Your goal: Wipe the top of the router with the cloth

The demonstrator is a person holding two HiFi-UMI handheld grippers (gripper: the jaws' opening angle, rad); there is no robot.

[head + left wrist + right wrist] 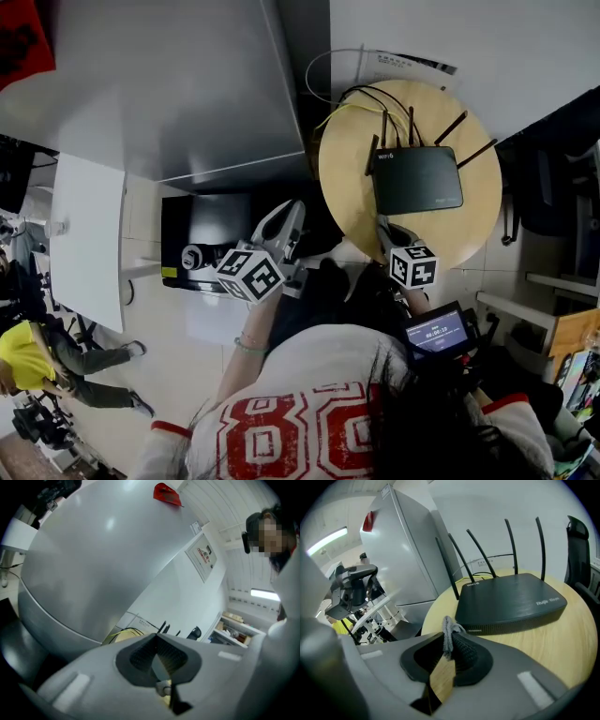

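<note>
The right hand-held gripper (449, 643) has its jaws pressed together at the tips on a small fold of grey cloth (448, 627), which sticks up just past them. It hovers over the near edge of the round wooden desk (562, 639). The left hand-held gripper (157, 638) is held off the desk to the left, with its jaws meeting at the tips and nothing between them. Just beyond the cloth, and apart from it, the black router (511, 604) lies flat on the desk. Its antennas (476, 555) stand up along the far side. A grey cabinet (159, 84) stands behind.
</note>
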